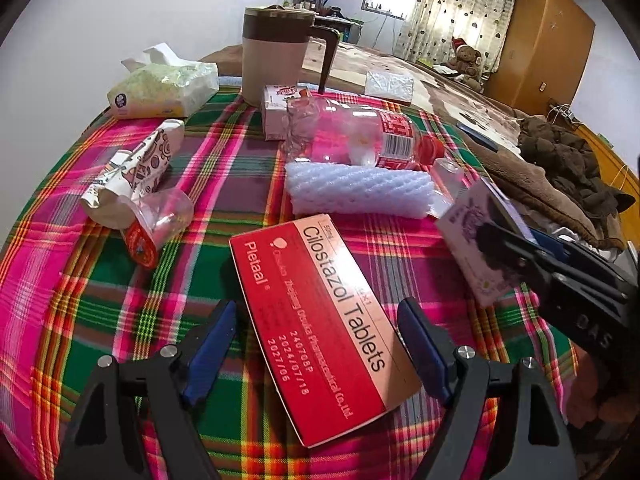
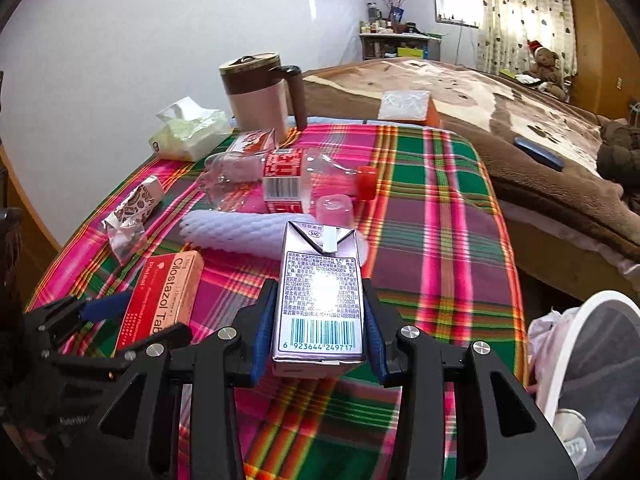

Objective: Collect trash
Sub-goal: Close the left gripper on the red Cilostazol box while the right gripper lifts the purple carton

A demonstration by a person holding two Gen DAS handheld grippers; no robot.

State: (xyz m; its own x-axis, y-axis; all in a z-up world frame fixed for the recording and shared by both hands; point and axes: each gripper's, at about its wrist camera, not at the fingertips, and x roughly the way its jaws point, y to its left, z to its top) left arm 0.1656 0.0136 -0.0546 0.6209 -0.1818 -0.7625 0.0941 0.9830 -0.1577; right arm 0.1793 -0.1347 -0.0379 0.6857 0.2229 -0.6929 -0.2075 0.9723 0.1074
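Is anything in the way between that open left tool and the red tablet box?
Nothing visible. The red tablet box already lies between the open left tool's fingers on the plaid cloth, untouched by either finger.

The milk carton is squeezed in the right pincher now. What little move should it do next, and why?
Probably swing the right gripper toward the white bin at its right and hold the milk carton over it. Both blue pads already press the carton's sides, so it looks gripped, and the bin with its plastic liner stands open beside the plaid table. The left gripper has open jaws around the red tablet box.
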